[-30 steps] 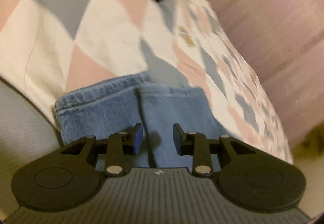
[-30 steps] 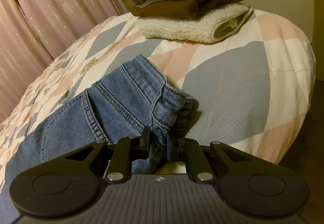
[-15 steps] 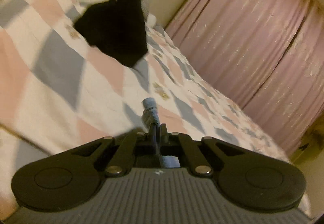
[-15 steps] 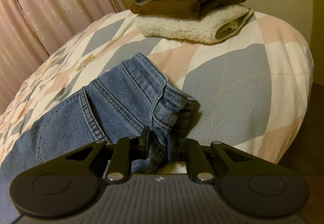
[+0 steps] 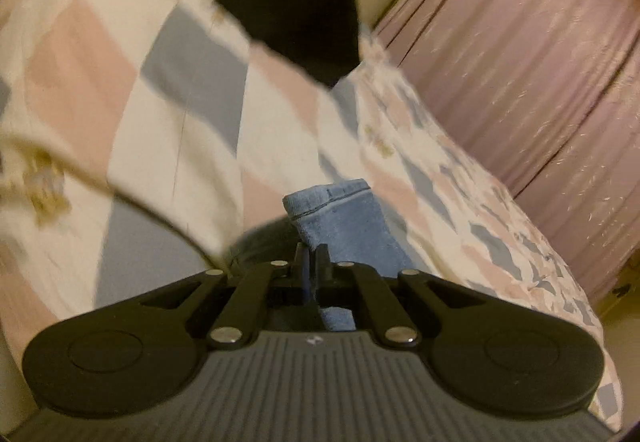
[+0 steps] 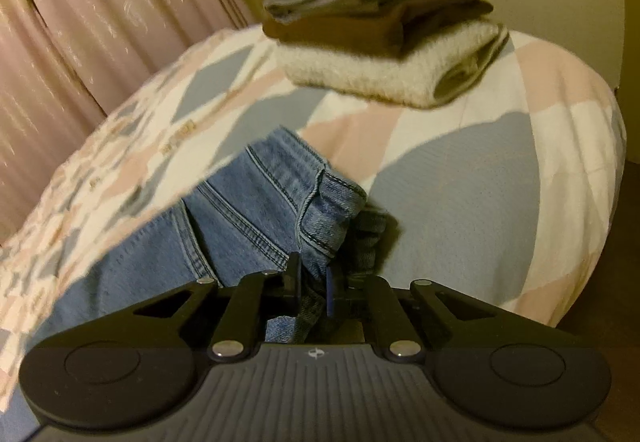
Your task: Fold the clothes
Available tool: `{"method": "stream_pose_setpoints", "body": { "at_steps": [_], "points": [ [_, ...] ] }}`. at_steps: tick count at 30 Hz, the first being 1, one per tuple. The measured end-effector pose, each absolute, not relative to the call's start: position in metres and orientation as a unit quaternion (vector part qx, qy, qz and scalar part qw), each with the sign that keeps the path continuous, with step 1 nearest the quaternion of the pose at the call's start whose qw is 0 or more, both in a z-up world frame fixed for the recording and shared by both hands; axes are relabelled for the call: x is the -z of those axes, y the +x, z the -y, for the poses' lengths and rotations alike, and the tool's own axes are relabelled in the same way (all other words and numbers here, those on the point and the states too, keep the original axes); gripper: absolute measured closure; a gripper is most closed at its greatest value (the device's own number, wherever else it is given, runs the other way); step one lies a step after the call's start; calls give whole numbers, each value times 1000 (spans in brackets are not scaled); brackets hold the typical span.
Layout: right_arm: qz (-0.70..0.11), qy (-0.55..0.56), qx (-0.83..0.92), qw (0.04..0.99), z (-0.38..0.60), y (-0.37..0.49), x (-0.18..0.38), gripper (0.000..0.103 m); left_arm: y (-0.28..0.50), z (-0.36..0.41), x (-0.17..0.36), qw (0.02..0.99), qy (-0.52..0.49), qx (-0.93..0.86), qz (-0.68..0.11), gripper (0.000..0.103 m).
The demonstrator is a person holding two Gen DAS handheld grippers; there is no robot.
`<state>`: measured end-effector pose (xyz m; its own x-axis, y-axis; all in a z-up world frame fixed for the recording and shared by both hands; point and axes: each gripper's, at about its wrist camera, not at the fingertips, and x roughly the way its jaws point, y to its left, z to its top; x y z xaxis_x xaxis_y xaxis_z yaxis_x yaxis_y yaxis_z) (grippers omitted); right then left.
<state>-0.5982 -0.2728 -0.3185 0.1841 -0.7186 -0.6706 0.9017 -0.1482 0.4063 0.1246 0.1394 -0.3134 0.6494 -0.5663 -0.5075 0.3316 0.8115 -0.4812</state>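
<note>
Tongs, two, hand-held: left gripper point(image 5: 311, 256) pinched tight on the hem end of a pair of blue jeans point(image 6: 256, 202), jaws almost meeting with a fold of denim between them; right gripper point(image 6: 313, 284) clamped on the bunched waistband end, jaws narrow with thick seamed cloth filling the gap. Jeans: lying along the near edge of the bed, on a quilt point(image 6: 460, 178) of pink, grey and cream diamonds, waistband toward the foot corner, legs running off toward the curtain side; the leg hem point(image 5: 332, 210) stands up off the quilt in the left wrist view, lifted by its grip. Held at both ends, seemingly so that the length can be doubled, hem brought to waistband; that fold does not look made yet. Stack of folded clothes point(image 6: 384, 30): grey piece on top, brown beneath, cream fleece at the bottom, set well apart from the jeans at the far end of the quilt, probably the finished pile and the place where the jeans will go. Dark garment point(image 5: 304, 14): heaped near the wall at the head of the bed, black, unfolded, kind not discernible, likely waiting its turn. Pink curtain point(image 5: 520, 62): hanging along one side of the bed. Left wrist view blurred; finer detail not recorded.
</note>
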Motion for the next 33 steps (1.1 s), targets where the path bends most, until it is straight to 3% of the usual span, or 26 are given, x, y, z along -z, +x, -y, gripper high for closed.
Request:
{"method": "stream_pose_setpoints", "body": {
  "at_steps": [4,7,11,15,20,22,24,26,33],
  "points": [
    [-113,423,631,641,275,-599,321,96,139,-129,337,882,-140,223,-390,102],
    [-120,419,631,642,276,-598,323,96,125,-127,330,902,-119,230,-346,100],
    [-145,401,630,649,276,-592,325,91,128,-103,343,903,-4,222,-367,94],
    [-124,396,641,646,259,-604,314,54,107,-100,316,909,86,217,-345,90],
    [-109,361,644,666,255,-618,296,54,66,-89,271,885,82,305,-343,91],
    [-109,354,626,686,271,-618,290,54,45,-55,259,857,87,380,-336,91],
    [-120,351,608,702,292,-614,287,35,23,-11,252,817,85,464,-331,82],
    [-127,343,600,711,312,-609,287,34,-1,50,248,752,82,556,-346,72],
    [-172,373,585,699,357,-613,323,31,-47,244,256,616,114,655,-422,62]
  ]
}}
